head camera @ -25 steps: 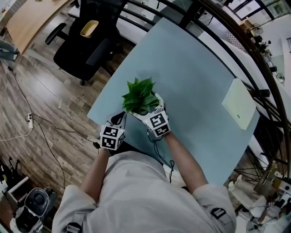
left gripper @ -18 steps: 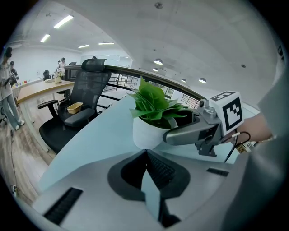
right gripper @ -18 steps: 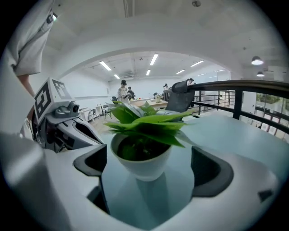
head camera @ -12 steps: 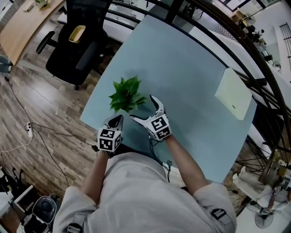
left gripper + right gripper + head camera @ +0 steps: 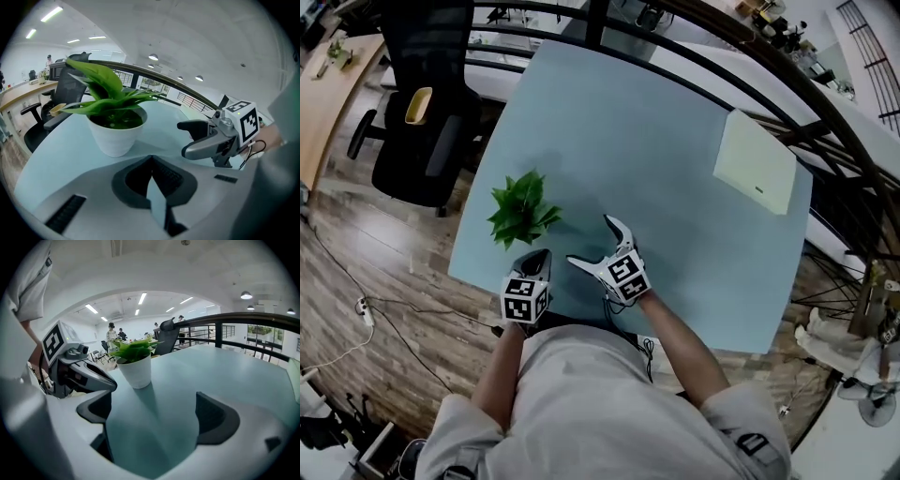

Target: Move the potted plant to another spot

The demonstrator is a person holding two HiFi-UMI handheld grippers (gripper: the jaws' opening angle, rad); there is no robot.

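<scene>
Pale blue table under me, wood floor around it. Potted plant stands upright near the table's left edge, just ahead of both grippers and touching neither. The head view gives me leaves only; the left gripper view shows the white pot and dark soil. Left gripper has its jaws pressed together, nothing in them. Right gripper is spread wide over bare table. Cream flat box sits well apart at the far right; can't tell what it is. Black office chair stands past the left edge, railing behind.
</scene>
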